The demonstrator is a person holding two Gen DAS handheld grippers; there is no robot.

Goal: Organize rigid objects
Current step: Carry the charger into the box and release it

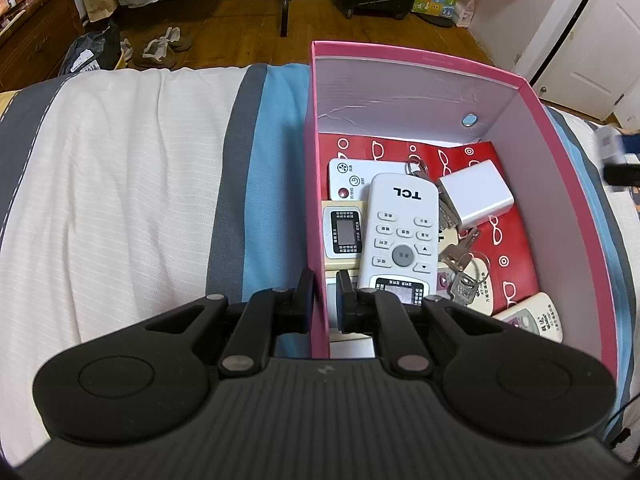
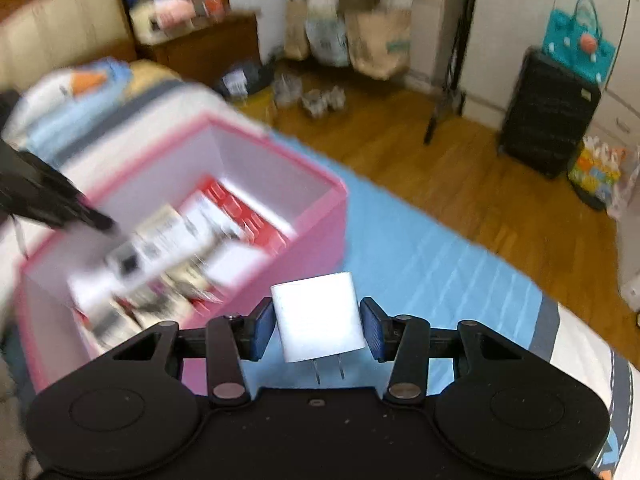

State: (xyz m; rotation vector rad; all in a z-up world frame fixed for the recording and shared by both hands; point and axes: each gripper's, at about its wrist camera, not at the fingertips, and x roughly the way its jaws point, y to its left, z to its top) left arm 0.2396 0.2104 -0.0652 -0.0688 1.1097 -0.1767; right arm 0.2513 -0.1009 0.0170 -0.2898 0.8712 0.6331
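Two grippers share the work, and the pink box [image 1: 420,68] serves as the landmark for everything else. The left gripper [image 1: 322,300] is clamped on the box's near-left wall, one pad outside and one inside, pinning the box to the striped bedding [image 1: 120,160]. The right gripper [image 2: 318,330] carries a white charger plug [image 2: 318,316] between its blue pads [image 2: 262,330], prongs pointing back toward the camera; it sits just outside the box's right wall, above the blue stripe of the bedding. One pad looks pressed to the plug's side, while a thin sliver seems to show at the other, so the hold is probably light.

Inside the box, on red patterned paper [image 1: 508,248], lie a white TCL remote [image 1: 400,232], a second white charger [image 1: 476,196] beside it toward the far-right corner, a bunch of keys [image 1: 460,264], and smaller remotes along the left wall and near-right corner.

The step in hand appears to be carrying the plug over the rim. To do it well, the right gripper should keep the plug level, clear the wall fully before lowering, and aim for the bare red paper along the right wall, beyond the keys, rather than dropping onto the remote's buttons. The left clamp should hold until the plug is released low.
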